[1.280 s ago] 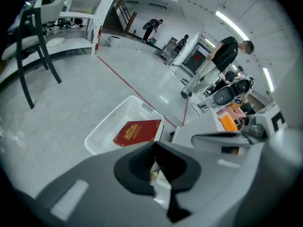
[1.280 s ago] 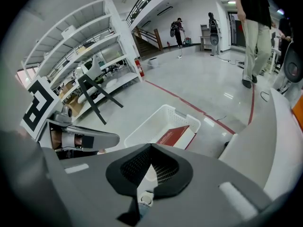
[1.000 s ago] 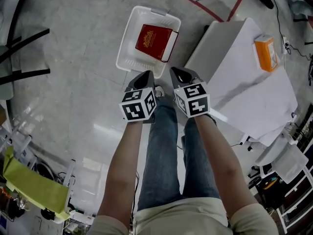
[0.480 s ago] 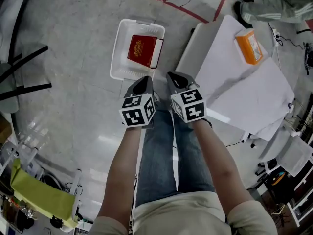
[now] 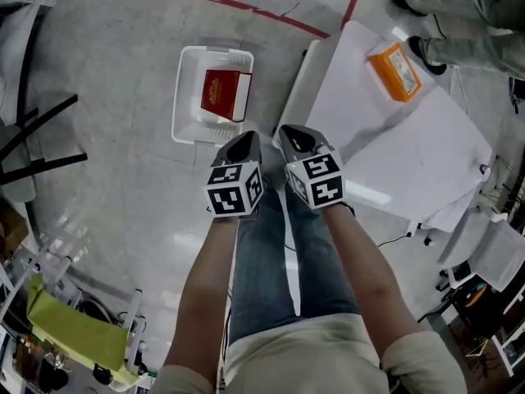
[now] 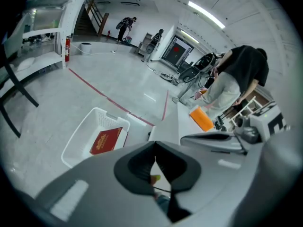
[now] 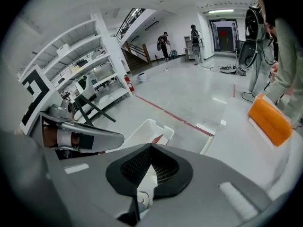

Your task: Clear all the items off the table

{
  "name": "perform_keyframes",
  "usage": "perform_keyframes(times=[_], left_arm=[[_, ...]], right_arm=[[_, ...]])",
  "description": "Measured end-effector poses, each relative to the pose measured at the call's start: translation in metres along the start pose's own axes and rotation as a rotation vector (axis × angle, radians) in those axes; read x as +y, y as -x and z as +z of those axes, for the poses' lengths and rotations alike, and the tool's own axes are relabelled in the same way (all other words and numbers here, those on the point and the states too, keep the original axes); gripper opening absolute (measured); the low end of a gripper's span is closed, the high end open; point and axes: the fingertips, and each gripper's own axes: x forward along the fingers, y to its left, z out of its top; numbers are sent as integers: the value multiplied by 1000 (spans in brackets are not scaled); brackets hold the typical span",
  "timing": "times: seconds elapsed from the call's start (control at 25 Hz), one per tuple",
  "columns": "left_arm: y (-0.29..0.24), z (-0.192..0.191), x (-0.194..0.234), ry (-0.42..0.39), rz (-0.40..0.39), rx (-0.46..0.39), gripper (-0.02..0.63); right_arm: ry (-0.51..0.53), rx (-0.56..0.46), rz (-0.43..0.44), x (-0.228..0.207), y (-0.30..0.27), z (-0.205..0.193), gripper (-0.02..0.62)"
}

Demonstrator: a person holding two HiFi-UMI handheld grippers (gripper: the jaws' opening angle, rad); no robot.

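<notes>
A white plastic basket (image 5: 184,97) (image 6: 80,136) (image 7: 142,129) stands on the floor and holds a red book (image 5: 220,94) (image 6: 105,141). An orange pack (image 5: 394,71) (image 6: 201,119) (image 7: 270,119) lies on the white table (image 5: 394,154) (image 6: 168,131) (image 7: 236,126) at its far end. My left gripper (image 5: 243,144) (image 6: 154,162) and right gripper (image 5: 294,136) (image 7: 150,162) hang side by side above the person's legs, between basket and table. Both are shut with nothing between the jaws.
A person in light trousers stands at the table's far side (image 5: 459,23) (image 6: 232,84) (image 7: 284,46). A red line (image 5: 205,2) crosses the floor beyond the basket. Black chair legs (image 5: 37,130) and shelving (image 7: 80,65) lie to the left. Clutter and a yellow-green cloth (image 5: 70,322) sit lower left.
Both grippers have risen and drawn back from the basket, which now looks smaller and further left. The table and orange pack have shifted left in the head view. The jaws stay shut.
</notes>
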Motion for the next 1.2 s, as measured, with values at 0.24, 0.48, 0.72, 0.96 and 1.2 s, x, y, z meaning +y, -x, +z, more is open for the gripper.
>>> perform_keyframes(times=[0.24, 0.48, 0.72, 0.96, 1.2], left_arm=[[-15, 5, -37, -13, -17, 2, 9], [-30, 3, -80, -31, -42, 11, 9], [-46, 1, -115, -56, -64, 25, 9], [-58, -2, -145, -82, -76, 47, 9], [-72, -3, -176, -124, -90, 62, 9]], right_arm=[[-14, -9, -19, -38, 23, -5, -2], [-57, -33, -52, -78, 50, -10, -2], [-91, -48, -77, -112, 72, -18, -2], [-130, -70, -97, -140, 90, -26, -2], [-176, -97, -126, -172, 109, -33, -2]])
